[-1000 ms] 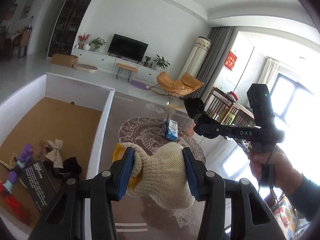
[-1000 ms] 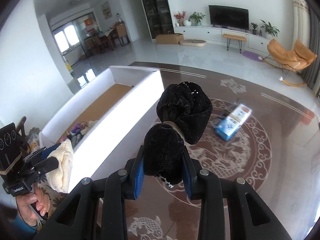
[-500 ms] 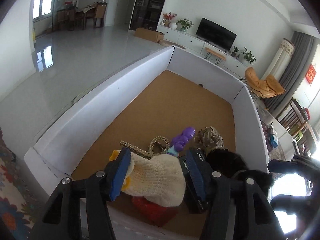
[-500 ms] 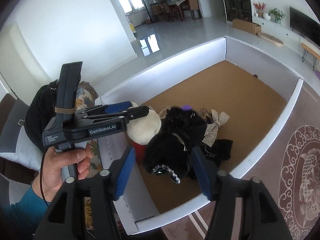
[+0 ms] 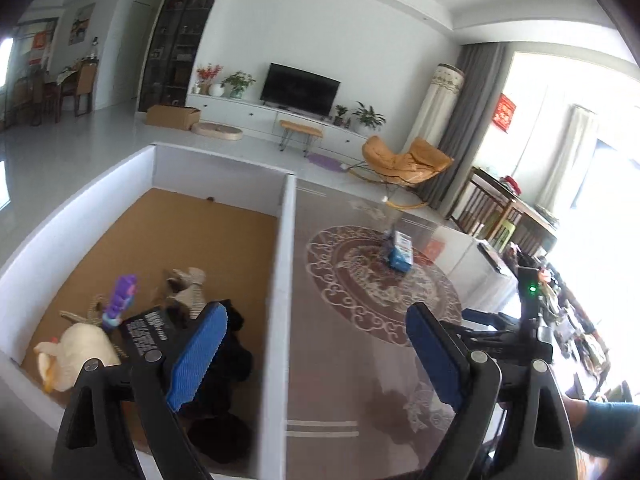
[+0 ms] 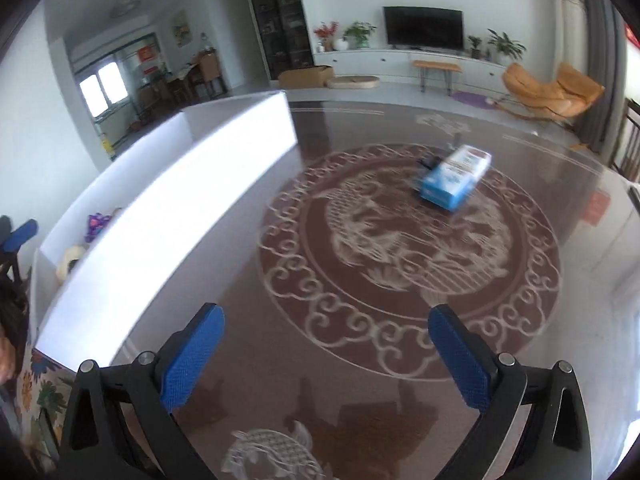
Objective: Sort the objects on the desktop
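Note:
My left gripper (image 5: 316,360) is open and empty, above the right wall of the white box (image 5: 282,280). Inside the box lie the cream knitted glove (image 5: 84,346), a black velvet scrunchie (image 5: 236,360), a purple toy (image 5: 120,298), a beige bow (image 5: 190,284) and a black card (image 5: 146,330). My right gripper (image 6: 326,356) is open and empty over the dark patterned tabletop (image 6: 400,240); it also shows in the left wrist view (image 5: 500,328). A blue and white carton (image 6: 456,178) lies on the table ahead, seen too in the left wrist view (image 5: 400,250).
The white box (image 6: 180,200) stands along the table's left side. A small dark object (image 6: 430,162) lies just behind the carton. The table's far and right edges (image 6: 624,184) border the living room floor. An orange chair (image 6: 552,88) stands beyond.
Both grippers have opened: the cream glove and the black scrunchie now lie in the box. Both grippers have swung right, away from the box interior toward the tabletop.

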Demonstrator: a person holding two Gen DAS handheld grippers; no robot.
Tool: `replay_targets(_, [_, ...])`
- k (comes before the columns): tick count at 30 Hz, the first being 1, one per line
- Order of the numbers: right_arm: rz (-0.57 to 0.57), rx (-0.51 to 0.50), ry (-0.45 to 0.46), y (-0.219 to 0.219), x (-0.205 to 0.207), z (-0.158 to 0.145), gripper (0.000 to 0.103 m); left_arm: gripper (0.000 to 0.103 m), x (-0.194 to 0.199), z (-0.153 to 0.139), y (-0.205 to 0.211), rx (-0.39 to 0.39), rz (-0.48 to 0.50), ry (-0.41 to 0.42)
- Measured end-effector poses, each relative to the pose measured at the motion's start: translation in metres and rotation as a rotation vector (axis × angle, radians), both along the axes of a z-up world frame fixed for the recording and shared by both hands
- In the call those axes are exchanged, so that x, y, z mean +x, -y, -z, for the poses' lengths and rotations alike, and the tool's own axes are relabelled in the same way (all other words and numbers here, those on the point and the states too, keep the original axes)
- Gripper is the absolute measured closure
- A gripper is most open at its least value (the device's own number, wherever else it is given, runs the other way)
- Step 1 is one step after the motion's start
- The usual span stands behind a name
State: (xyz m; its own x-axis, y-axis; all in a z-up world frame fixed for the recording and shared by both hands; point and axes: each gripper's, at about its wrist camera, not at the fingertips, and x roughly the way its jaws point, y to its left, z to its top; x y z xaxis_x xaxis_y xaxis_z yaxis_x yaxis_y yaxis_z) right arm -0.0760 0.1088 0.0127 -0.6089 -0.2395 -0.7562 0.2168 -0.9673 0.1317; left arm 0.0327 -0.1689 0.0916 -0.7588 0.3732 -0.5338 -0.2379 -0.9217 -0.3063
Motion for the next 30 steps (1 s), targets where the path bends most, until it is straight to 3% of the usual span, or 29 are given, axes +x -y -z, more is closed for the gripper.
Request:
replay_targets(3, [0.16,0.041,0.049,-0.065,0.004,0.019,0.001,0.009,-0.003,0.006,-0.06,-0.021,0.14,0.02])
replay_targets(7, [0.244,0.08,0.063,-0.102,0.01,0.026,0.001,0.009,-0.031,0.052,-0.116,-0.081,0.199,0.118])
replay_targets(12, [0.267,0.09,0.095,-0.104,0.019,0.037,0.001,0.009,-0.091,0.116,-0.138,-0.155,0.117,0.264])
replay_targets(18, [0.253,0.151,0.105,-0.088,0.008,0.05,0.0,0.009,-0.141,0.144,-0.146,-0.344,0.054,0.255])
replay_targets(21, [0.249,0.151,0.118,-0.079,-0.015,0.051,0.0,0.0,-0.15,0.149,-0.151,-0.389,0.064,0.257])
replay_targets(27, [0.17,0.15,0.14,-0.047,-0.098,0.051,0.0,0.0,-0.149,0.153,-0.149,-0.384,0.044,0.258])
replay_targets(30, [0.201,0.066,0.148,-0.044,-0.143,0.045,0.009,0.0,-0.153,0.154,-0.149,-0.385,0.045,0.259])
